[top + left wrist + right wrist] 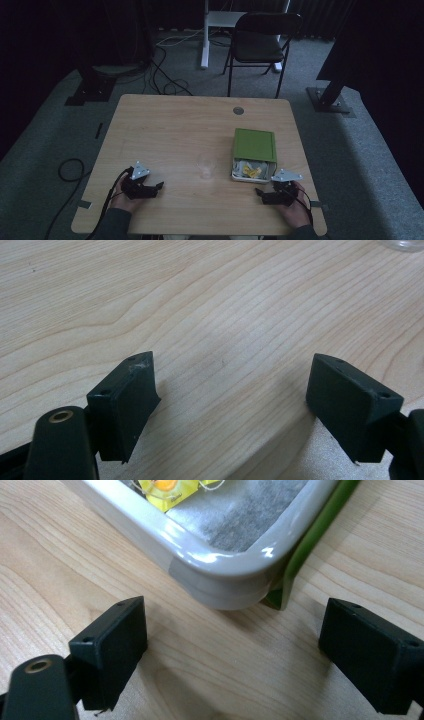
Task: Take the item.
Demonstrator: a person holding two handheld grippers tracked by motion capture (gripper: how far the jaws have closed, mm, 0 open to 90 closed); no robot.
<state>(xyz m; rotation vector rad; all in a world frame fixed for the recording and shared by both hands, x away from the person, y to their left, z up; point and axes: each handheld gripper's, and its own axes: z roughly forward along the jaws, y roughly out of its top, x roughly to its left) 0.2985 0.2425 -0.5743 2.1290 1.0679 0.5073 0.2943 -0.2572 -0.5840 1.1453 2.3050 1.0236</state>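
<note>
Fingers of both the left gripper (159, 186) and right gripper (258, 191) spread apart, the right facing the tin's (220, 575) corner.

Wooden table (165, 130), black folding chair (260, 42), floor cables (165, 75)

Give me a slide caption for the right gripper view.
Open right claw facing the grey tray's rounded corner on the wooden table.

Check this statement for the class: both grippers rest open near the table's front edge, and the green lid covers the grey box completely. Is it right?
Not quite. The green lid is slid back, leaving the near end of the grey box open with yellow packets showing, as the high view shows. The rest holds: the left gripper and right gripper rest open near the front edge.
</note>
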